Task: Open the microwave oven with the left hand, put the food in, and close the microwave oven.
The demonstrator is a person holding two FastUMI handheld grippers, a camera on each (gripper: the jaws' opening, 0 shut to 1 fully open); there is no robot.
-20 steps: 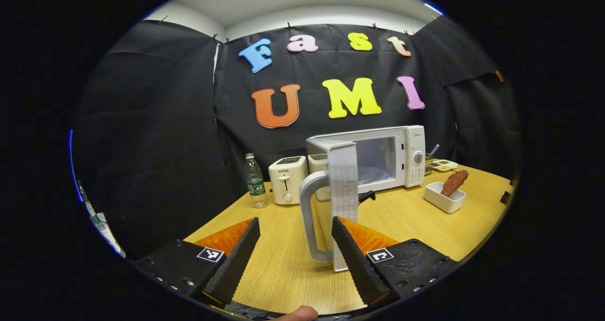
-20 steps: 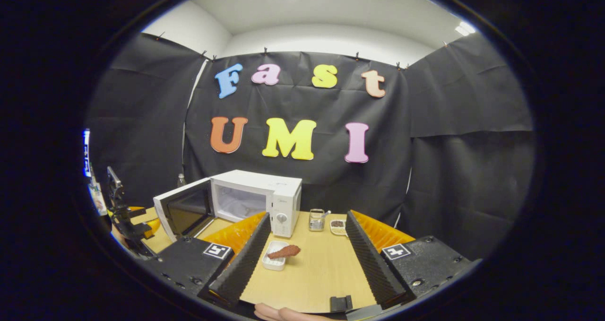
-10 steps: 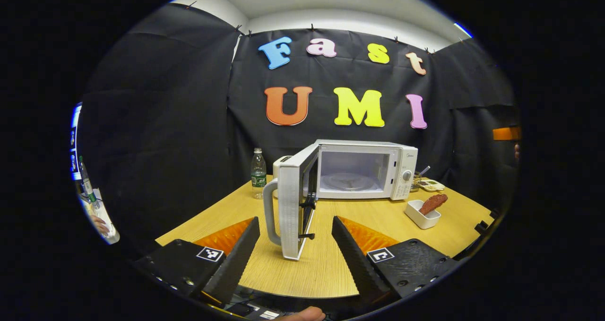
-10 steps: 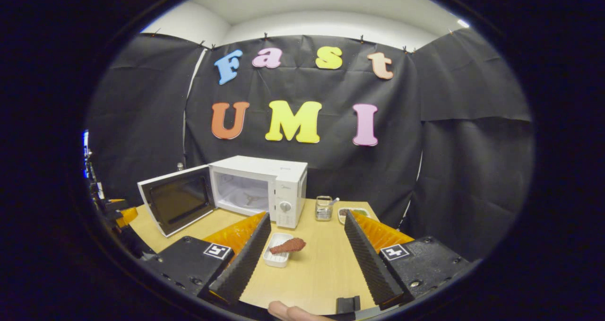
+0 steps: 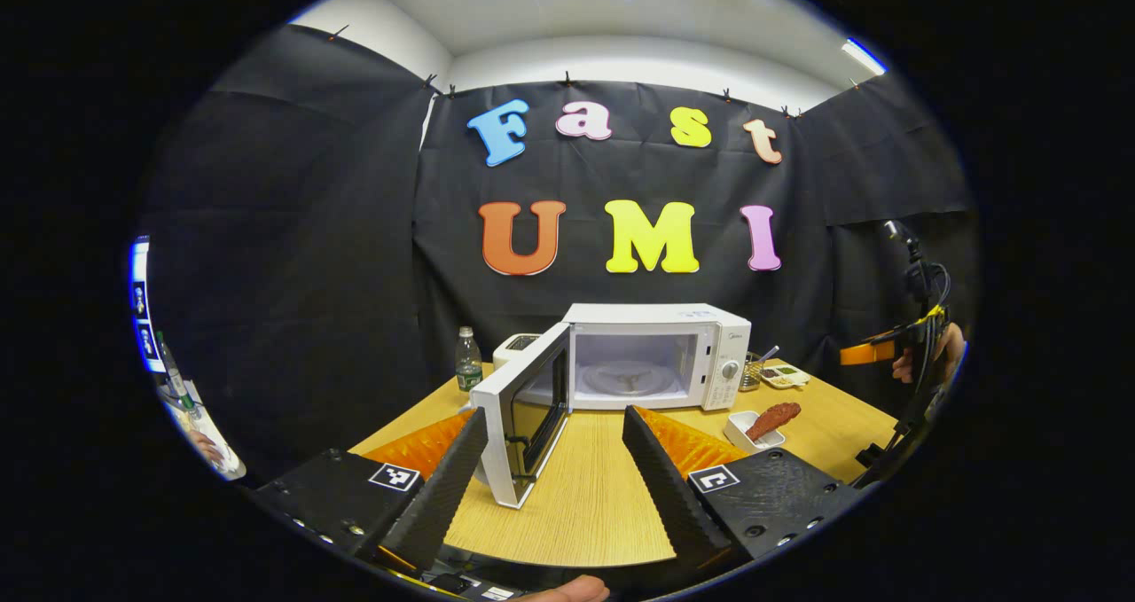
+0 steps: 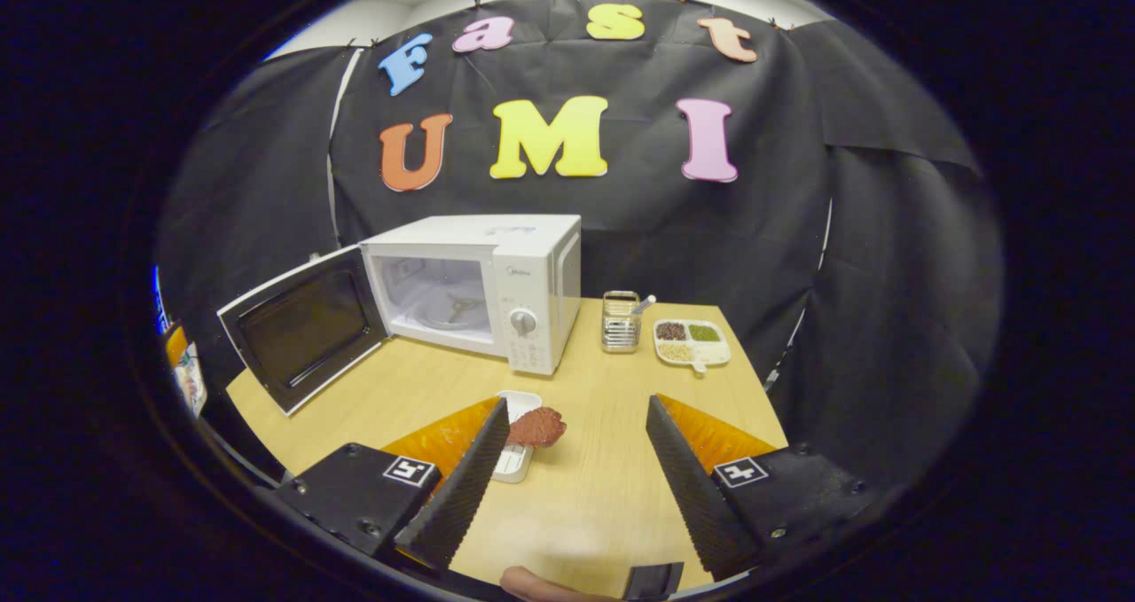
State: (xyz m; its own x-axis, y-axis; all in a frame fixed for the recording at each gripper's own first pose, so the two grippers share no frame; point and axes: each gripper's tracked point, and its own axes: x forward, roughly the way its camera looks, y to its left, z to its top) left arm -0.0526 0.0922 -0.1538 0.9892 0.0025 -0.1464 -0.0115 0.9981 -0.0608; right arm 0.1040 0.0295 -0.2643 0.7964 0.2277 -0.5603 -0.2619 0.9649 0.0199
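Now our left tool has backed well away from the door, its ribbed fingers spread and holding nothing; a second ago the handle stood right between them, so we judge the opening step done and the hand free. Our right tool has dipped toward the desk, likewise spread and empty, and the food now sits just past its left finger, larger than it did a moment back, which tells us the pick-up is next. The desk is pale wood-grain laminate, smooth and flat. The food is a reddish-brown, rough-crusted, elongated piece, probably firm, propped in a small white rectangular dish with glossy walls; it overhangs the rim, so we should pinch the piece itself or the dish may tip. Beyond it the microwave is a white box with a round knob, its cavity bare and its glass turntable in place. The door, white-framed with a dark window, stands swung wide to the left, giving a clear path in. Farther off we see a wire caddy beside a divided tray of grains, and in the left tool view a clear bottle next to a toaster.
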